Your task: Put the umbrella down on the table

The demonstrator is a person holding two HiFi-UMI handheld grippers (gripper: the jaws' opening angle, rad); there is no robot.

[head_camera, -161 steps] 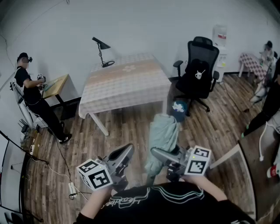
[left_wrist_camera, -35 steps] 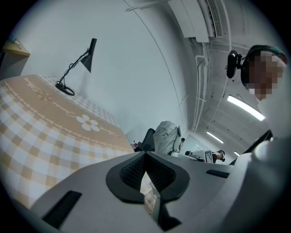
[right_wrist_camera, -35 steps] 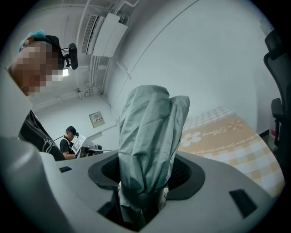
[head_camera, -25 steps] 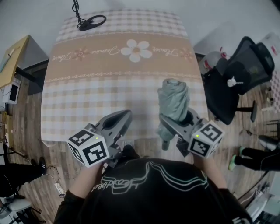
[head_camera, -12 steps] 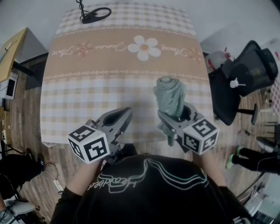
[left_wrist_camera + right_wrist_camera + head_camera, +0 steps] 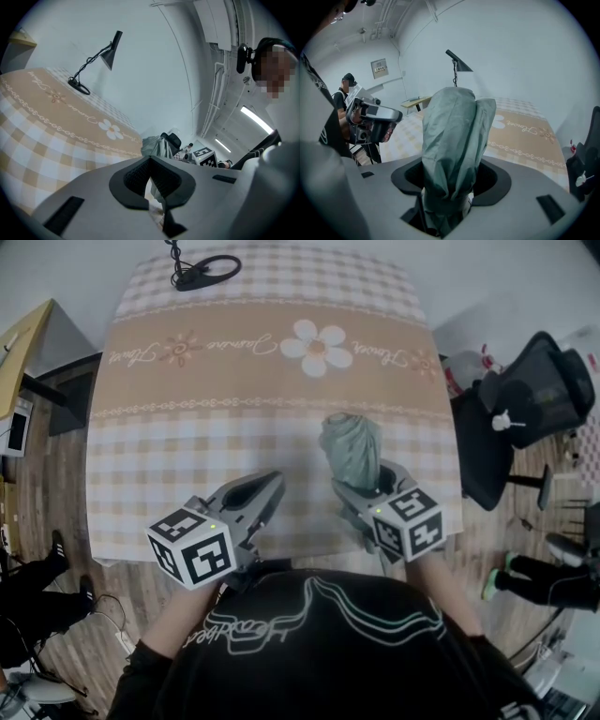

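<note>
Umbrella (image 6: 353, 448) clamped in right gripper (image 6: 366, 484), over table (image 6: 187, 437), near its front edge

Left gripper (image 6: 265, 491) closed, empty. Best tipped flat onto the cloth, lengthwise and well in from the edge, before easing the jaws apart, lest it roll off.

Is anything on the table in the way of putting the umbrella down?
No, nothing that I can see. The umbrella, gripped in the right tongs, is above a bare part of the table. The only other thing on it, a lamp, stands at the far corner, well away.
</note>
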